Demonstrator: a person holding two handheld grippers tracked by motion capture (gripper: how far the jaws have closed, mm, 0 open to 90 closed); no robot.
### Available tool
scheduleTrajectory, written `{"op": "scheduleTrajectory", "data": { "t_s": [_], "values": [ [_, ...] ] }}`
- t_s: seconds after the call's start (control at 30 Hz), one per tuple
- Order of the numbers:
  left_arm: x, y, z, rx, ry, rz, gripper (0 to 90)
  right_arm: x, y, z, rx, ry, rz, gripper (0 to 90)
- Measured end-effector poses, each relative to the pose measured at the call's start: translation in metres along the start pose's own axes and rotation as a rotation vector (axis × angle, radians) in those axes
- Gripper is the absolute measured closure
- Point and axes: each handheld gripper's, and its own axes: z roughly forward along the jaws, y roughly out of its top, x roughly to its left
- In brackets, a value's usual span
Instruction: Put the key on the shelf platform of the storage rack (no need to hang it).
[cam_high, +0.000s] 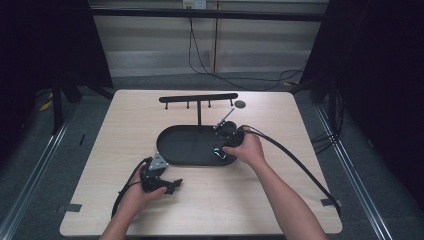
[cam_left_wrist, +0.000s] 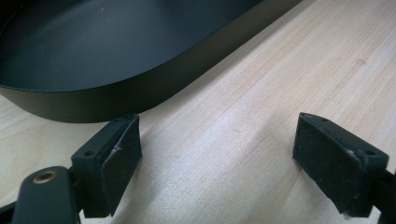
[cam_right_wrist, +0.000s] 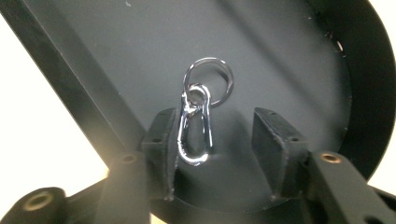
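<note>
The bench (cam_high: 280, 200) carried a black oval tray (cam_high: 182, 145) with a T-shaped hook rack (cam_high: 198, 98) rising behind it. The left claw (cam_left_wrist: 219, 154) stood released over bare wood just beside the tray wall, holding nothing. The right claw (cam_right_wrist: 219, 144) was released over the tray floor. A chrome carabiner clip (cam_right_wrist: 194, 133) with its key ring (cam_right_wrist: 208, 79) lay there between the jaws, against one pad, unpressed. Judged light, rigid and slippery; best gripped across the clip's flat sides.

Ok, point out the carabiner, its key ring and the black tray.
carabiner (cam_right_wrist: 195, 135), right gripper view, its chrome body.
key ring (cam_right_wrist: 219, 74), right gripper view, its upper loop.
black tray (cam_left_wrist: 116, 95), left gripper view, its outer wall.
</note>
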Motion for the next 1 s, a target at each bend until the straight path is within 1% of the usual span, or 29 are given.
{"op": "scheduleTrajectory", "data": {
  "t_s": [0.03, 0.13, 0.27, 0.3, 0.33, 0.37, 0.4, 0.47, 0.53, 0.6, 0.63, 0.67, 0.7, 0.87, 0.9, 0.97, 1.0],
  "values": [
    [0.000, 0.000, 0.000, -0.003, -0.001, -0.004, 15.1, 0.001, 0.000, -0.001, 0.000, -0.003, 0.009, 45.9],
    [-0.001, 0.000, 0.000, -0.007, 0.000, -0.010, 15.1, 0.001, 0.000, -0.004, -0.014, -0.005, 0.010, 40.5],
    [-0.001, 0.000, 0.000, -0.008, 0.000, -0.011, 15.1, 0.002, -0.001, -0.007, -0.008, 0.002, 0.018, 37.2],
    [-0.001, 0.000, 0.000, -0.007, 0.000, -0.011, 15.1, 0.002, -0.001, -0.009, -0.012, 0.003, 0.010, 35.3],
    [-0.001, 0.000, 0.000, -0.008, 0.000, -0.011, 15.1, 0.003, -0.002, -0.011, -0.011, 0.005, 0.016, 33.3],
    [-0.001, 0.000, 0.000, -0.008, 0.000, -0.011, 15.1, 0.003, -0.002, -0.011, -0.011, 0.005, 0.016, 33.3],
    [-0.001, 0.000, 0.000, -0.008, 0.001, -0.011, 15.1, 0.003, -0.003, -0.013, -0.011, 0.015, 0.011, 32.0],
    [-0.001, 0.000, 0.000, -0.007, 0.000, -0.011, 15.1, 0.003, -0.003, -0.013, -0.007, 0.016, 0.004, 31.5],
    [-0.001, 0.000, 0.000, -0.008, 0.000, -0.011, 15.1, 0.003, -0.004, -0.016, 0.005, 0.020, 0.003, 30.7],
    [-0.001, 0.000, 0.000, -0.007, 0.000, -0.011, 15.1, 0.004, -0.005, -0.018, 0.006, 0.021, 0.009, 29.5],
    [-0.001, 0.000, 0.000, -0.008, 0.000, -0.011, 15.1, 0.004, -0.006, -0.019, 0.005, 0.022, 0.001, 29.0],
    [-0.001, 0.000, 0.000, -0.008, 0.000, -0.011, 15.1, 0.005, -0.007, -0.020, 0.009, 0.023, 0.004, 28.9],
    [-0.001, 0.000, 0.000, -0.008, 0.000, -0.011, 15.1, 0.005, -0.008, -0.022, 0.004, 0.020, -0.009, 28.8],
    [-0.001, 0.000, 0.000, -0.008, 0.000, -0.011, 15.1, 0.009, -0.012, -0.027, 0.003, 0.028, -0.018, 28.0],
    [-0.001, 0.000, 0.001, -0.008, 0.000, -0.011, 15.1, 0.009, -0.013, -0.029, -0.004, 0.030, -0.024, 27.9],
    [-0.001, 0.000, 0.001, -0.008, 0.000, -0.012, 15.1, 0.011, -0.015, -0.032, -0.002, 0.032, -0.016, 27.6],
    [-0.001, 0.000, 0.000, -0.008, 0.000, -0.011, 15.1, 0.012, -0.016, -0.035, 0.002, 0.028, -0.031, 27.2]
  ]
}}
